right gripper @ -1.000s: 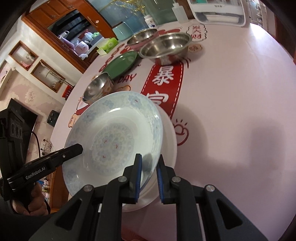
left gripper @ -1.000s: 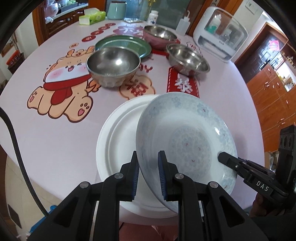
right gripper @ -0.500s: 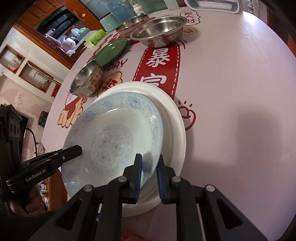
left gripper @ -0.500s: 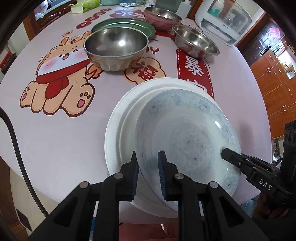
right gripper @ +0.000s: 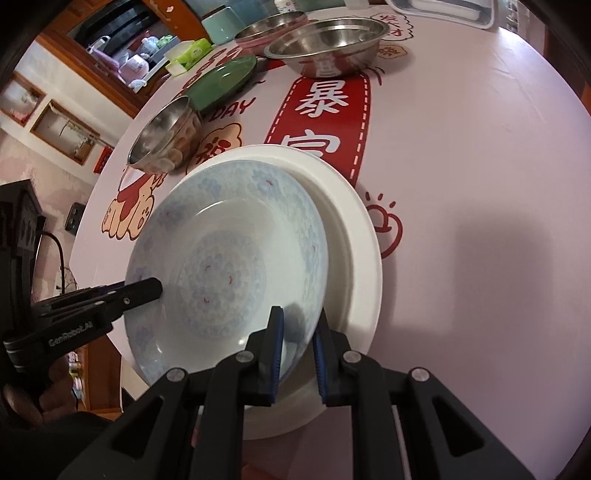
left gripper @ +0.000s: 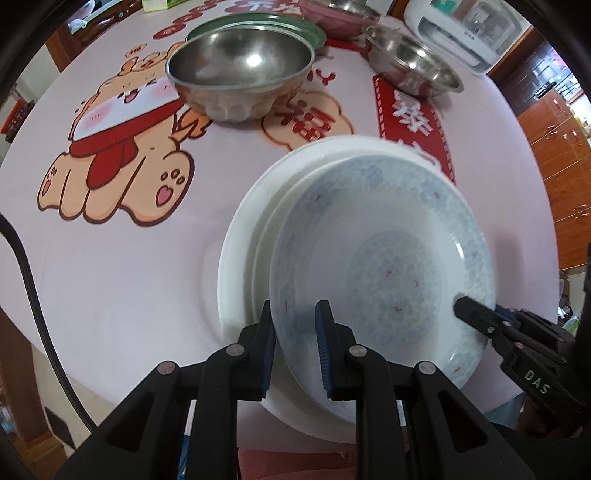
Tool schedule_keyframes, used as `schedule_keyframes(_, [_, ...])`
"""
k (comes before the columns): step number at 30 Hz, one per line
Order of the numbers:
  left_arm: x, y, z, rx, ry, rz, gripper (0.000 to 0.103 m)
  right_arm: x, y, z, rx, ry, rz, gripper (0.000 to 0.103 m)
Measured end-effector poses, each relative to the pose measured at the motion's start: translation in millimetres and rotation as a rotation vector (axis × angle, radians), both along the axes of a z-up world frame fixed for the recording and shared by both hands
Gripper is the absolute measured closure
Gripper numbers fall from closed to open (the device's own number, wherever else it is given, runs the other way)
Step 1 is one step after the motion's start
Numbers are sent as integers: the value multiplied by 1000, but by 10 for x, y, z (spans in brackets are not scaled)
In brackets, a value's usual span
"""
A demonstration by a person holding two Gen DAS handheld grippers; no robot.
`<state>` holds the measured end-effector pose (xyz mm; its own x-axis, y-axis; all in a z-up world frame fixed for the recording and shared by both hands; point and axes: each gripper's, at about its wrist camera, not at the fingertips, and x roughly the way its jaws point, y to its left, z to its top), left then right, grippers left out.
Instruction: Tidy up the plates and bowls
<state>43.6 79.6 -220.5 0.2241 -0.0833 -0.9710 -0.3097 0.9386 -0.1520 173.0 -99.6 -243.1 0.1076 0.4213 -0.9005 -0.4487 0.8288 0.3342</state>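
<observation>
Lowered patterned plate (left gripper: pixel 388 258) between hand-held grippers (left gripper: pixel 295 347)

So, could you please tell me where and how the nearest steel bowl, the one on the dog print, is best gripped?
Grip the steel bowl at its thin upper rim, coming down from above on the near side. It stands upright and open, its rounded dimpled wall offers no flat hold, and the green plate crowds its far edge.

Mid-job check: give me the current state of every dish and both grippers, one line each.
blue-patterned plate: gripped at opposite rims, over the white plate, off-centre
white plate: on the table, under the patterned plate
left gripper: shut on the patterned plate's rim
right gripper: shut on the patterned plate's rim
dimpled steel bowl: upright, empty
green plate: flat on the table, empty
wide steel bowl: upright, empty
pink-sided bowl: upright, partly hidden
</observation>
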Motion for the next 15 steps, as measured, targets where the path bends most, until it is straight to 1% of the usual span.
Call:
schedule_keyframes(4, [12, -32, -12, 5, 12, 0, 80, 7, 5, -1, 3, -2, 25, 85])
schedule_keyframes(11, [38, -81, -7, 40, 32, 25, 80, 18, 11, 7, -8, -9, 89, 85])
schedule_keyframes(15, [80, -127, -4, 65, 47, 46, 75, 35, 18, 9, -4, -6, 143, 85])
